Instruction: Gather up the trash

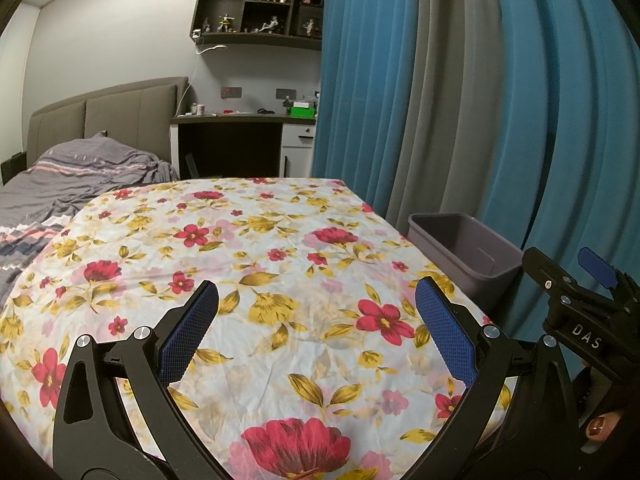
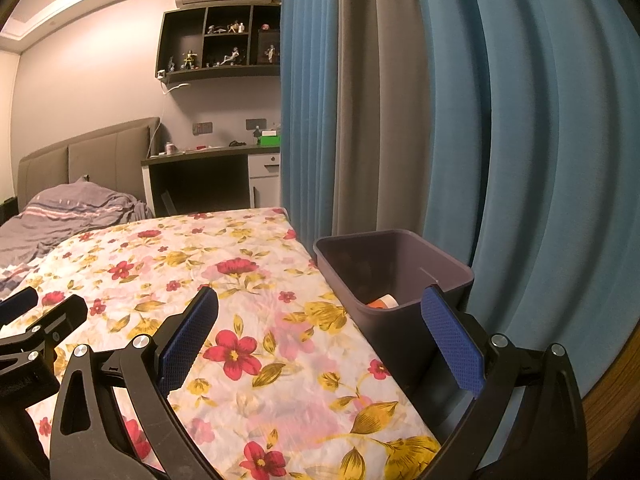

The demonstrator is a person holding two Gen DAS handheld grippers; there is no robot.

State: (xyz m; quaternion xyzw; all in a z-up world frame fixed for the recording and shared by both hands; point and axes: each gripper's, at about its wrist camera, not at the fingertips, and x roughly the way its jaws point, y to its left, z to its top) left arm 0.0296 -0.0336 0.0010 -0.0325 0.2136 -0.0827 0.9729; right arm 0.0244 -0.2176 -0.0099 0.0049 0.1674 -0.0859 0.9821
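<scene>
Right now your left gripper hangs over the wrinkled floral cloth, its blue textured pads spread wide and holding nothing. Your right gripper gapes just as wide, also bare, straddling the cloth's right edge. Just beside that edge sits the grey plastic bin, rectangular with rounded corners, an orange-and-white scrap at its bottom.

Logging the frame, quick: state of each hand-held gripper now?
Left hand-held gripper: open, holding nothing, over the floral cloth.
Right hand-held gripper: open, holding nothing, near the bin.
</scene>
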